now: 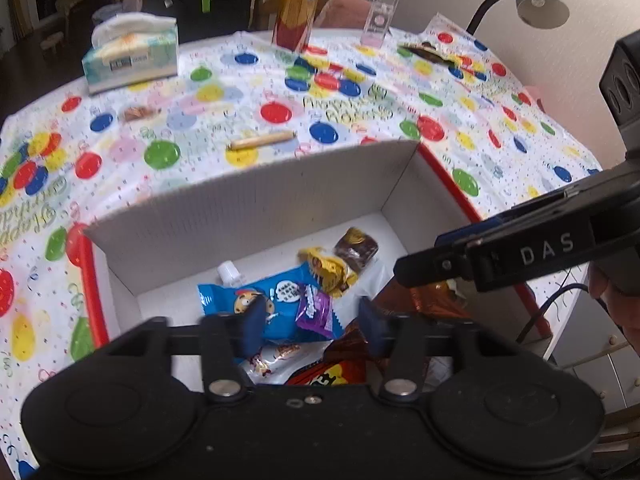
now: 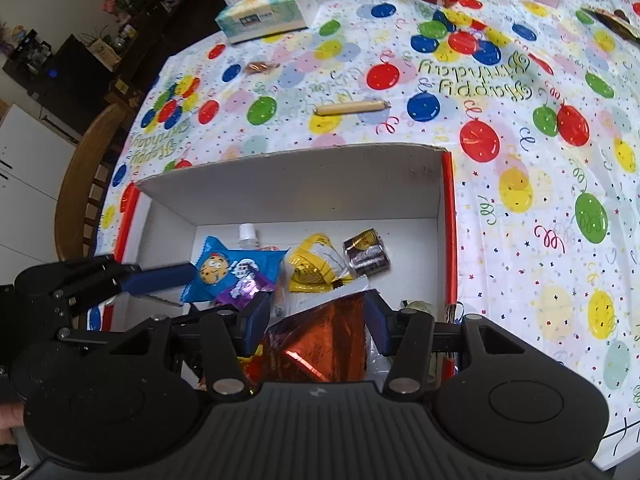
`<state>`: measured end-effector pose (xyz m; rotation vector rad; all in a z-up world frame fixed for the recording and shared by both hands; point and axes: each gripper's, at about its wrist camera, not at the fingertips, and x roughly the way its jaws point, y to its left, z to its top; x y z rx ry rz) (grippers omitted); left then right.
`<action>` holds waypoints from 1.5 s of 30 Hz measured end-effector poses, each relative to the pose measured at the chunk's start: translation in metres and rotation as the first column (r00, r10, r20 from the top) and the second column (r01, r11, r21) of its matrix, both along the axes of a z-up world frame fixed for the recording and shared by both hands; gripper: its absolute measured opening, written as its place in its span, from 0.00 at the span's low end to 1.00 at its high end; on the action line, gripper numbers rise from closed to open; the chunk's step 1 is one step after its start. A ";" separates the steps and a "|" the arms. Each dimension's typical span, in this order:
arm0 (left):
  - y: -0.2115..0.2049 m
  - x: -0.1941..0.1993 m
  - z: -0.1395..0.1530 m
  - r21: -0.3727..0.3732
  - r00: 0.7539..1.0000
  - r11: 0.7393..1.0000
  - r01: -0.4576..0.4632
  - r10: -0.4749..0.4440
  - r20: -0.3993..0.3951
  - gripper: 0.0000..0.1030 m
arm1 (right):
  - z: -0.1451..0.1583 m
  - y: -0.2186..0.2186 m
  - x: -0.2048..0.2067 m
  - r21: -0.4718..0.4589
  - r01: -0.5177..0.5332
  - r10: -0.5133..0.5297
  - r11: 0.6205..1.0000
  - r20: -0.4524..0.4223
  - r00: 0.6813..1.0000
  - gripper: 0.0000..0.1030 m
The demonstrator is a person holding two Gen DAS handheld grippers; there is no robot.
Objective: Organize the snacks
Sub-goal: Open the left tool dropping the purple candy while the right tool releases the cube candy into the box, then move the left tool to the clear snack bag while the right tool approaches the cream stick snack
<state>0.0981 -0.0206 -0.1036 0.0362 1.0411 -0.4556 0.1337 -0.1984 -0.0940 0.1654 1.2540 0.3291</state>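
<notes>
Hovering low over the box point(image 2: 296, 184), right gripper point(image 2: 316, 322) has its blue pads point(image 2: 376, 320) spread apart either side of an orange foil bag point(image 2: 320, 340); contact with the foil can't be confirmed, and the bag's lower part is hidden behind the gripper body. Left gripper point(image 1: 314, 326) is also spread, nothing between its pads, sitting at lower centre of its frame above a blue cookie pack point(image 1: 256, 300) and purple wrapper point(image 1: 314, 312). Further in: yellow packet point(image 1: 328, 268) and brown wrapped snack point(image 1: 356, 248) near the box's back wall, plus a white cap point(image 1: 228, 272) half buried under the blue pack. Outside the box on the balloon tablecloth point(image 2: 520, 200): a tan stick snack point(image 2: 352, 107) mid-frame, a small brown candy point(image 2: 260, 66) toward upper left, too blurred to identify. Tissue box point(image 2: 264, 12) at upper left; bottle point(image 1: 296, 12) at top, cut off in the right view.
</notes>
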 end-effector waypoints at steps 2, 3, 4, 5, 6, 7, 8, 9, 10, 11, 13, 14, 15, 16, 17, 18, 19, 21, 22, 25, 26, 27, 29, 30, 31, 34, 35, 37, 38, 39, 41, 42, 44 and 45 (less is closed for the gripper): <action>0.001 -0.004 0.007 0.002 1.000 1.000 -0.002 0.002 0.029 0.64 | 0.005 0.000 -0.003 0.003 -0.007 0.007 1.000 0.011 1.000 0.49; 0.001 -0.005 0.010 0.001 0.999 1.000 -0.002 0.002 0.036 0.66 | 0.008 0.000 -0.004 0.004 -0.009 0.009 1.000 0.017 1.000 0.49; 0.001 -0.006 0.012 -0.001 0.999 1.000 -0.003 0.003 0.041 0.67 | 0.010 0.000 -0.006 0.005 -0.011 0.011 1.000 0.023 1.000 0.49; 0.001 -0.007 0.015 -0.001 0.999 1.000 -0.005 0.005 0.046 0.68 | 0.013 0.000 -0.007 0.005 -0.016 0.015 1.000 0.031 0.999 0.49; 0.002 -0.007 0.017 -0.001 0.999 1.000 -0.007 0.007 0.052 0.70 | 0.016 0.000 -0.008 0.004 -0.021 0.021 1.000 0.038 0.999 0.50; 0.003 -0.008 0.020 0.001 0.998 1.000 -0.010 0.010 0.060 0.73 | 0.019 0.000 -0.008 0.003 -0.027 0.027 1.000 0.047 0.999 0.50; 0.003 -0.008 0.022 0.004 0.998 1.000 -0.013 0.013 0.068 0.74 | 0.022 0.000 -0.009 0.002 -0.032 0.032 0.999 0.056 0.998 0.52; 0.004 -0.008 0.025 0.005 0.997 1.000 -0.015 0.015 0.077 0.76 | 0.026 0.000 -0.010 0.003 -0.036 0.036 0.999 0.066 0.997 0.56; 0.005 -0.008 0.028 0.005 0.996 1.000 -0.018 0.017 0.085 0.77 | 0.030 0.000 -0.010 0.004 -0.042 0.041 0.999 0.079 0.996 0.60; 0.006 -0.008 0.031 0.004 0.996 1.000 -0.020 0.020 0.092 0.78 | 0.034 0.001 -0.011 0.004 -0.049 0.048 0.999 0.097 0.994 0.63; 0.009 -0.007 0.036 0.002 0.994 1.000 -0.029 0.029 0.107 0.81 | 0.043 0.002 -0.012 0.003 -0.069 0.068 0.998 0.133 0.989 0.70; 0.010 -0.006 0.039 0.001 0.993 0.999 -0.034 0.034 0.113 0.82 | 0.047 0.003 -0.012 0.004 -0.079 0.077 0.997 0.147 0.986 0.70; 0.011 -0.005 0.042 0.001 0.992 0.999 -0.041 0.040 0.120 0.83 | 0.051 0.003 -0.011 0.006 -0.087 0.085 0.996 0.156 0.984 0.70; 0.012 -0.003 0.044 0.003 0.991 0.999 -0.047 0.047 0.126 0.85 | 0.054 0.004 -0.009 0.006 -0.096 0.094 0.995 0.162 0.982 0.70; 0.014 -0.001 0.047 0.004 0.990 0.999 -0.053 0.052 0.130 0.85 | 0.058 0.004 -0.007 0.004 -0.103 0.100 0.995 0.169 0.980 0.70; 0.015 0.001 0.049 0.005 0.989 0.998 -0.058 0.057 0.134 0.86 | 0.061 0.005 -0.005 0.000 -0.110 0.108 0.994 0.178 0.978 0.71; 0.016 0.003 0.051 0.006 0.988 0.998 -0.063 0.062 0.139 0.87 | 0.065 0.006 -0.003 -0.006 -0.118 0.118 0.993 0.188 0.975 0.73; 0.019 0.008 0.056 0.011 0.986 0.997 -0.075 0.072 0.151 0.88 | 0.071 0.007 0.003 -0.022 -0.138 0.140 0.990 0.210 0.968 0.75; 0.020 0.011 0.058 0.013 0.985 0.997 -0.080 0.077 0.157 0.89 | 0.074 0.007 0.005 -0.032 -0.148 0.152 0.988 0.220 0.964 0.75; 0.024 0.019 0.065 0.018 0.980 0.995 -0.094 0.090 0.177 0.93 | 0.080 0.010 0.017 -0.063 -0.184 0.194 0.981 0.238 0.952 0.75; 0.024 0.022 0.067 0.021 0.979 0.995 -0.099 0.094 0.183 0.94 | 0.083 0.011 0.021 -0.074 -0.197 0.209 0.978 0.242 0.948 0.75; 0.025 0.026 0.068 0.025 0.977 0.994 -0.105 0.098 0.190 0.96 | 0.084 0.012 0.025 -0.084 -0.210 0.224 0.974 0.245 0.943 0.75; 0.027 0.034 0.071 0.033 0.974 0.993 -0.117 0.108 0.200 0.97 | 0.087 0.015 0.034 -0.105 -0.237 0.256 0.966 0.248 0.934 0.75; 0.028 0.038 0.071 0.037 0.973 0.992 -0.122 0.112 0.203 0.98 | 0.088 0.016 0.039 -0.109 -0.253 0.273 0.961 0.250 0.929 0.75; 0.029 0.043 0.072 0.040 0.972 0.991 -0.128 0.117 0.205 0.98 | 0.089 0.016 0.044 -0.107 -0.268 0.287 0.958 0.254 0.924 0.75; 0.033 0.058 0.073 0.047 0.968 0.987 -0.153 0.140 0.208 0.99 | 0.091 0.017 0.061 -0.106 -0.287 0.306 0.952 0.258 0.916 0.75; 0.034 0.064 0.072 0.050 0.967 0.985 -0.164 0.150 0.206 0.99 | 0.090 0.017 0.067 -0.103 -0.292 0.309 0.951 0.257 0.916 0.75; 0.037 0.077 0.071 0.052 0.965 0.981 -0.185 0.172 0.198 0.99 | 0.088 0.016 0.083 -0.094 -0.299 0.313 0.950 0.245 0.918 0.75; 0.038 0.083 0.070 0.050 0.964 0.979 -0.197 0.184 0.193 0.99 | 0.088 0.016 0.090 -0.094 -0.307 0.320 0.947 0.242 0.916 0.75; 0.040 0.090 0.069 0.050 0.962 0.976 -0.210 0.197 0.187 0.99 | 0.087 0.016 0.096 -0.098 -0.318 0.333 0.943 0.245 0.911 0.75; 0.044 0.104 0.066 0.054 0.959 0.970 -0.235 0.223 0.176 0.99 | 0.086 0.018 0.106 -0.124 -0.341 0.363 0.932 0.262 0.894 0.75; 0.046 0.111 0.064 0.057 0.957 0.967 -0.248 0.235 0.172 0.99 | 0.085 0.020 0.111 -0.139 -0.356 0.382 0.924 0.271 0.884 0.75; 0.051 0.126 0.061 0.061 0.951 0.959 -0.278 0.265 0.160 0.99 | 0.082 0.022 0.122 -0.163 -0.390 0.422 0.906 0.281 0.862 0.75; 0.054 0.133 0.059 0.061 0.947 0.954 -0.295 0.283 0.154 0.99 | 0.080 0.023 0.127 -0.174 -0.406 0.441 0.897 0.282 0.852 0.75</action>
